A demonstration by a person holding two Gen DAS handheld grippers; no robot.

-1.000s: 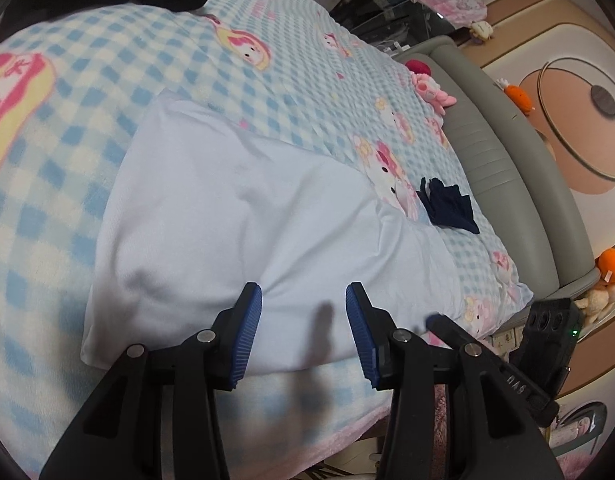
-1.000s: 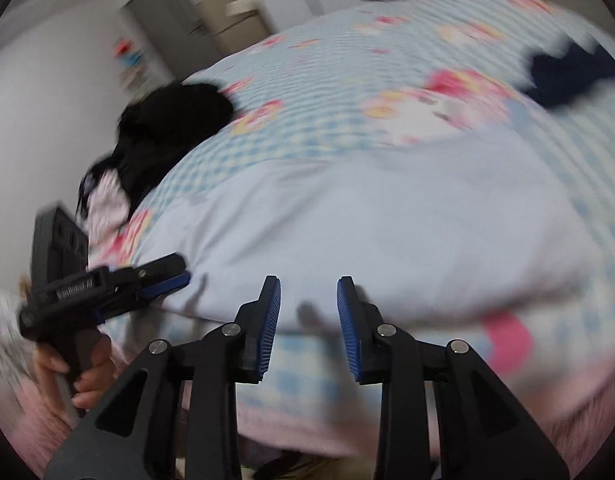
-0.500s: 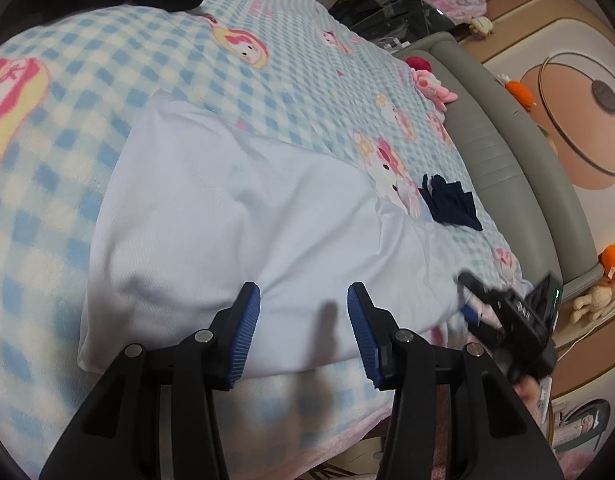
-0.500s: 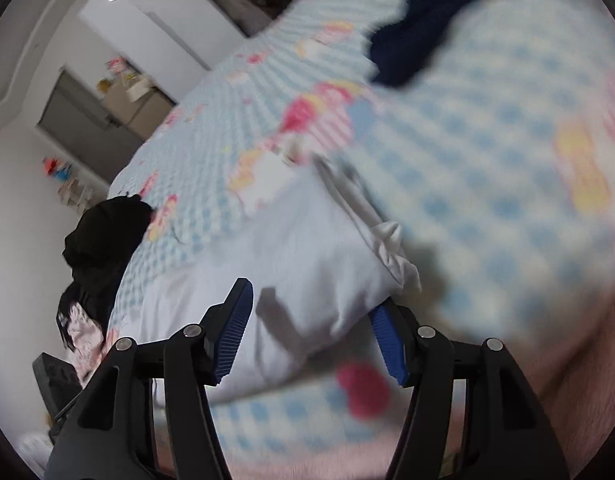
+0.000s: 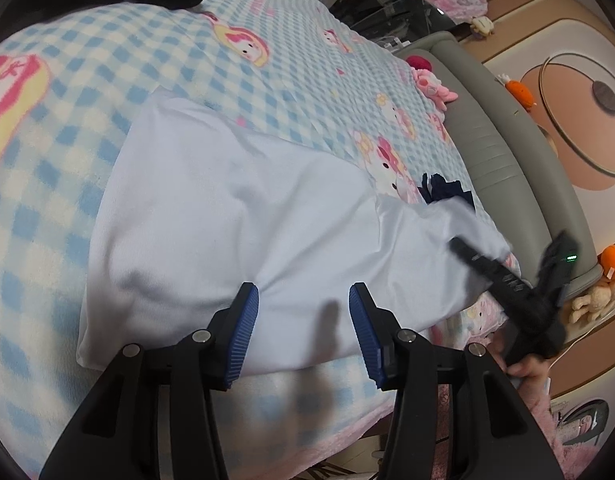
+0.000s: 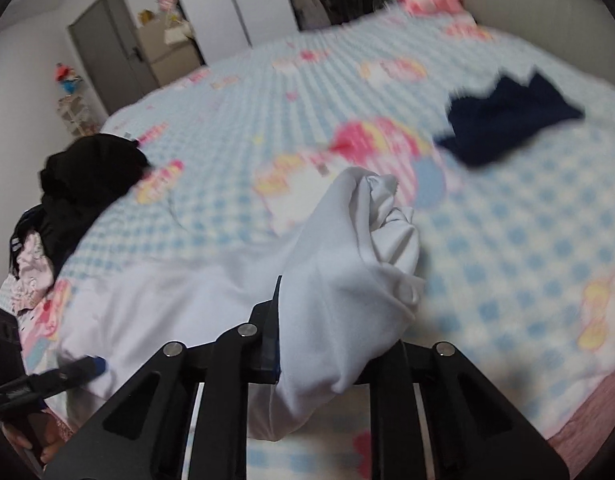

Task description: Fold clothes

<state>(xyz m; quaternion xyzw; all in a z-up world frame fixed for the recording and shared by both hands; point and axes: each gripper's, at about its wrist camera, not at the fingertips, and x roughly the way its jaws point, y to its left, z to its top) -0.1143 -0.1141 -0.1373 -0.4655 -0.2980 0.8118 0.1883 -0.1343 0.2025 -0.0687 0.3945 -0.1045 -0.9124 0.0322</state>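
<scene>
Draping over the right gripper, the bunched pale-blue cotton garment hides its tips, seemingly pinched; left gripper hangs spread.

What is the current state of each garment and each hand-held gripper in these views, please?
White garment: spread flat on the bed, one end bunched and lifted.
Right hand-held gripper: shut on the white garment's bunched end.
Left hand-held gripper: open, empty, above the garment's near edge.
Navy garment: crumpled, unfolded.
Black clothes pile: heaped, unfolded.

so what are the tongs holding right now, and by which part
Right tongs grip the white garment by its bunched end. Left tongs are open, holding nothing.
</scene>
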